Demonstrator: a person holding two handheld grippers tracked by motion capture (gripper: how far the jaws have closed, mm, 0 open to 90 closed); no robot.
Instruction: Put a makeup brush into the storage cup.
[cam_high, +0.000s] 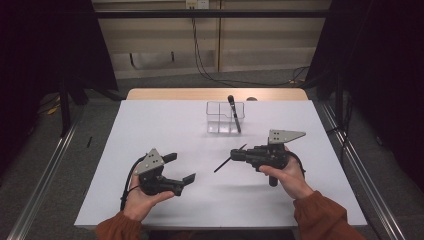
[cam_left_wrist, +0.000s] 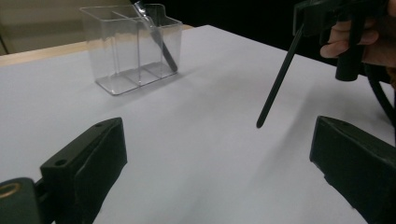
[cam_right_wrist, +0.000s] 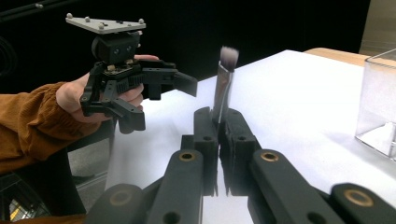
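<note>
Right of centre in the high view, the right gripper (cam_high: 239, 155) pinches a slim black makeup brush (cam_high: 229, 158) that could slip, while the left gripper (cam_high: 181, 168) gapes empty.

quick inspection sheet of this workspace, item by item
surface: white table, wooden strip at the far edge
job's things: makeup brush clamped in the right gripper, handle slanting down toward the table; clear divided organizer holds another brush leaning inside
clutter: nothing seen
grippers: left gripper open, nothing between its jaws; right gripper shut on the makeup brush
cables: one trails from the left gripper; wires hang down the back wall
surroundings: black curtains both sides, grey floor, metal rails
</note>
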